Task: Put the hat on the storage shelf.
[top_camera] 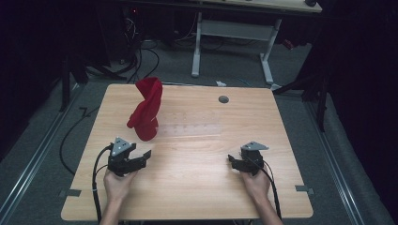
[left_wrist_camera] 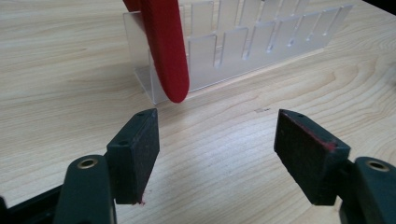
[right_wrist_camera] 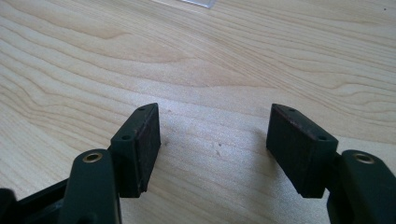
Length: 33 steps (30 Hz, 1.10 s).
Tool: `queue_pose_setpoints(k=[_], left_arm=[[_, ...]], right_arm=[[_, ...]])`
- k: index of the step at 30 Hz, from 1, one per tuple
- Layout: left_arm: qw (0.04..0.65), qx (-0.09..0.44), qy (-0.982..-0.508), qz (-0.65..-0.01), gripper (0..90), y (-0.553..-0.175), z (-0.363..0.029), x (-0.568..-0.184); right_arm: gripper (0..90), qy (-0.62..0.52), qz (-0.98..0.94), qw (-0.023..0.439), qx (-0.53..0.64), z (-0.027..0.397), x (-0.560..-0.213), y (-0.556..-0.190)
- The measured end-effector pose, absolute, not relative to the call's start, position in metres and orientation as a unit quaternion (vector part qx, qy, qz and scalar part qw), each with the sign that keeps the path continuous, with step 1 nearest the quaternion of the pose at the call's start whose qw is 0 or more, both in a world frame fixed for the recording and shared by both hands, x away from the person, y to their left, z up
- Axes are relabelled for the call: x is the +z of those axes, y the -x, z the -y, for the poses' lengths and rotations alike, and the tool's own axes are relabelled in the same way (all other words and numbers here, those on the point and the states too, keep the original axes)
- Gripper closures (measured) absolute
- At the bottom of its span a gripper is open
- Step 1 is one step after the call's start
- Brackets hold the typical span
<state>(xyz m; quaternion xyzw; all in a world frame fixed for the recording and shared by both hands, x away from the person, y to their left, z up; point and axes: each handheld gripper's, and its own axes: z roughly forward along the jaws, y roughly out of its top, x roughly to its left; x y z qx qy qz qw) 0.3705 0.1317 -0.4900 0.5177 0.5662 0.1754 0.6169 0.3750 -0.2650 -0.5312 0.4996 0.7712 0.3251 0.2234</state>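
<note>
Wooden worktop [top_camera: 197,187], dark room. Red cloth [top_camera: 146,110] drapes the clear rack [left_wrist_camera: 243,51] far-left. Both hand-held grippers, left [top_camera: 141,158] and right [top_camera: 233,161], gape empty; approach cloth's hanging end squarely.

The high view is dim and grainy, its surroundings nearly black; a pale glare patch lies on the wooden table [top_camera: 197,140] ahead of both grippers; both gripper views are bright and evenly lit, with soft shadows beneath the jaws; the clear slotted rack [left_wrist_camera: 243,46] blurs slightly farther off.
</note>
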Motion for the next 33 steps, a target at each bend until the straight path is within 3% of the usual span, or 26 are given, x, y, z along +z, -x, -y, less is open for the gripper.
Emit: queue_pose_setpoints(k=[33], left_arm=[[0.619,0.142,-0.547,-0.546,30.7,-0.359,-0.104,-0.498]], right_arm=[[35.3,-0.499,-0.772,0.223,0.325,0.264,-0.531,-0.374]])
